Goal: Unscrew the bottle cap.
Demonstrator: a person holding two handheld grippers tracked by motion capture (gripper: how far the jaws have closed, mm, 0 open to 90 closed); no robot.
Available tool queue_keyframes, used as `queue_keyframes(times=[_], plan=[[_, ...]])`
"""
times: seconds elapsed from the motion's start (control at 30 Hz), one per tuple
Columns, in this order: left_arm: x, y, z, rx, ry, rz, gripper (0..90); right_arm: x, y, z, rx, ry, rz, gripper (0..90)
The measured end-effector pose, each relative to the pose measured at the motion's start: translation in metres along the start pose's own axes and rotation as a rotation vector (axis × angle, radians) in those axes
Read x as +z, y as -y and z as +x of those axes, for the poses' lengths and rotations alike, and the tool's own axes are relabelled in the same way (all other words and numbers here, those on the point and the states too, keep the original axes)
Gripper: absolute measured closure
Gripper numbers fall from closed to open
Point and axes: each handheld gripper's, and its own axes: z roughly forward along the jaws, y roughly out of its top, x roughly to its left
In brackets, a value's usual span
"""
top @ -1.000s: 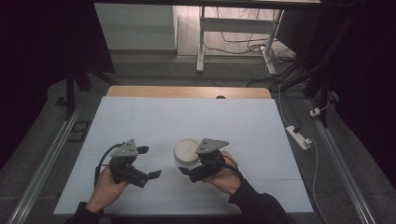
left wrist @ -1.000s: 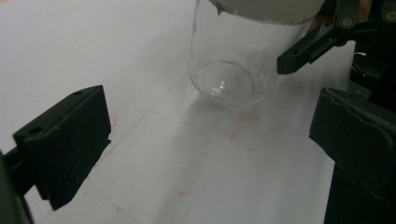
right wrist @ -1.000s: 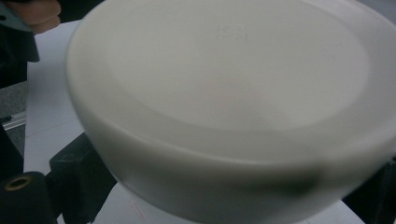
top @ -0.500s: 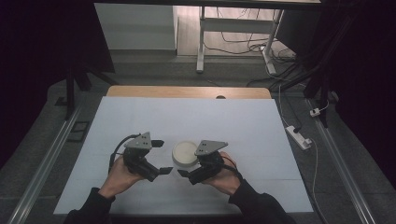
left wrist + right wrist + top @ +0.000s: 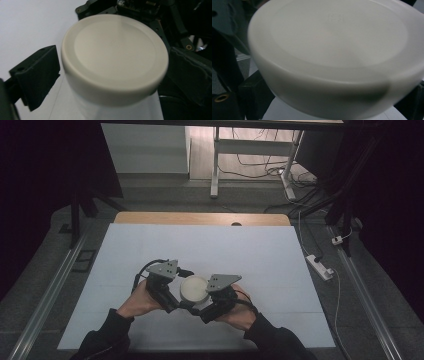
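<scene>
Container (image 5: 194,288), round, off-white, w/ flat lid, near the front edge of the white counter (image 5: 240,250), about mid-width, between the two hand-held grippers. Left gripper (image 5: 176,306) comes in from the container's left side, right gripper (image 5: 200,312) from its right; both angle inward so their tips meet close together just in front of the container. Grey three-cornered plates sit atop each gripper, flanking the lid. Left gripper view: lid fills centre of frame, one black finger (image 5: 37,72) stands clear to the left of the rim w/ white counter visible between them; other finger at right edge, next to the container's side, contact not resolvable. Fingers here spread wide around the container, not pinching. Right gripper view: container (image 5: 332,57) very close and blurred, dark finger (image 5: 254,100) low at left beside the wall; whether these fingers press on it cannot be told. Person's hands and dark sleeves enter from the bottom of the high view.
</scene>
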Motion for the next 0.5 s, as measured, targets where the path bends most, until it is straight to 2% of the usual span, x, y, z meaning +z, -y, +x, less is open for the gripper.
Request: queue_keyframes(times=[0.1, 0.23, 0.37, 0.5], plan=[[0.0028, -0.0023, 0.0012, 0.018, 0.028, -0.003, 2.9, 0.0, -0.0004, 0.0018, -0.008, -0.014, -0.002, 6.6], [0.0061, -0.0044, 0.002, 0.036, 0.045, -0.003, 4.7, 0.0004, -0.0011, 0.0042, -0.017, -0.026, -0.005, 6.6], [0.0075, -0.0047, 0.0004, 0.045, 0.024, -0.008, 6.9, 0.0003, -0.0014, 0.0045, -0.017, -0.026, -0.004, 6.6], [0.0091, -0.0049, -0.0011, 0.029, -0.001, -0.013, 7.3, 0.0002, -0.0017, 0.0038, -0.005, -0.018, -0.001, 6.6]])
